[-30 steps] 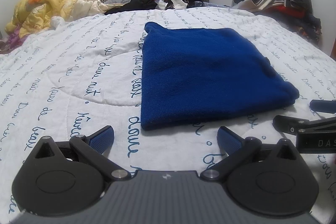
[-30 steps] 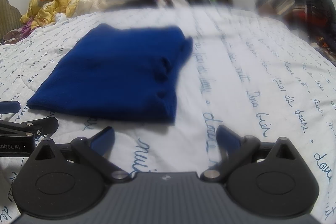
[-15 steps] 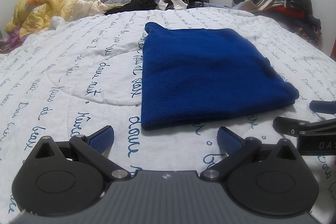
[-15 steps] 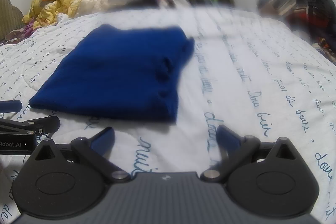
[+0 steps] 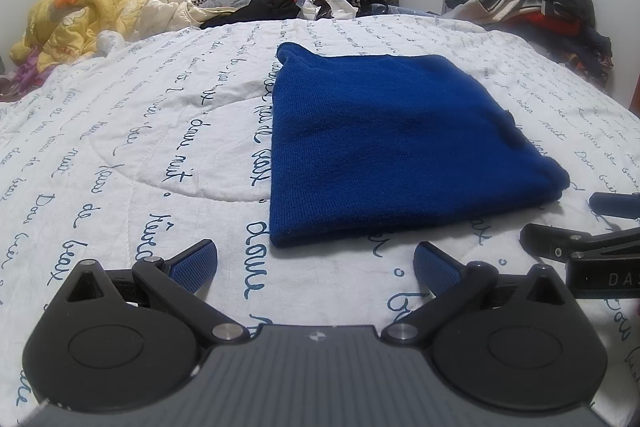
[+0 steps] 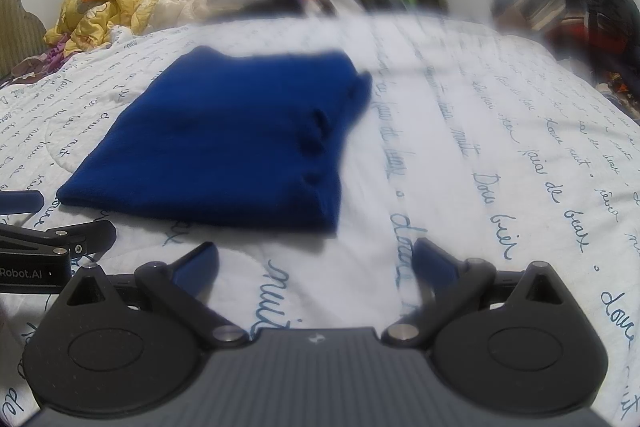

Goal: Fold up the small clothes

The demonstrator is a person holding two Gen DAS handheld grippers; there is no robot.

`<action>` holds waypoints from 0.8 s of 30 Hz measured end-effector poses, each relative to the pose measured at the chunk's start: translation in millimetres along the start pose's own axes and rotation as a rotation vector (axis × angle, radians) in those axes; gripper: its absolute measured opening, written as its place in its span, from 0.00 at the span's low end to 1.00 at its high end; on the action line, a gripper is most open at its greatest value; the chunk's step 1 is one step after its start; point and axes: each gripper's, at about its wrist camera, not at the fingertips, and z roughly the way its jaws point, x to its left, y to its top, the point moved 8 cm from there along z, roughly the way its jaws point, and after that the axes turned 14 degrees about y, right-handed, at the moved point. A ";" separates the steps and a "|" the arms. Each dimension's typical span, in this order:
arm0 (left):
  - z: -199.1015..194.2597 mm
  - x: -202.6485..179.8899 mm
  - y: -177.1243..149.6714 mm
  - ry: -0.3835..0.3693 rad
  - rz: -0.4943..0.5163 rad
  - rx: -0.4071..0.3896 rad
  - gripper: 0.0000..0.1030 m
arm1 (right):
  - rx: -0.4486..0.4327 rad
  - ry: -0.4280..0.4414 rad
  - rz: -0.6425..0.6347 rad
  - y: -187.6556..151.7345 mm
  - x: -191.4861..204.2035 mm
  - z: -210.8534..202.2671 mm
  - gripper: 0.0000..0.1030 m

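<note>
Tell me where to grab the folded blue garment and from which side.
Take the blue garment at its near left corner, coming in low from the front with the left gripper. That corner lies closest ahead of the open jaws, and its thick folded edge stands up off the quilt, probably giving the fingers something to pinch.

Both wrist views low over bed (image 5: 120,131), facing headboard wall, sharing blue garment (image 5: 384,143)

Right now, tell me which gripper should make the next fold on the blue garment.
Probably the left. The left gripper stands open directly before the blue garment's near left corner. The right gripper, also open, points mostly at bare quilt beside the garment's right edge.
</note>
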 end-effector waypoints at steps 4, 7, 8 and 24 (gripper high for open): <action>0.8 -0.5 1.3 -0.004 -0.001 0.010 1.00 | 0.000 0.003 -0.003 0.7 1.3 0.3 1.00; 1.1 -0.6 1.6 0.005 -0.006 0.015 1.00 | -0.001 0.003 -0.002 0.5 1.2 0.2 1.00; 1.2 -1.3 1.9 0.007 -0.006 0.016 1.00 | -0.001 0.003 -0.003 0.4 1.1 0.2 1.00; 7.6 -5.1 6.6 0.006 -0.010 0.021 1.00 | -0.001 0.005 -0.003 1.2 2.7 1.1 1.00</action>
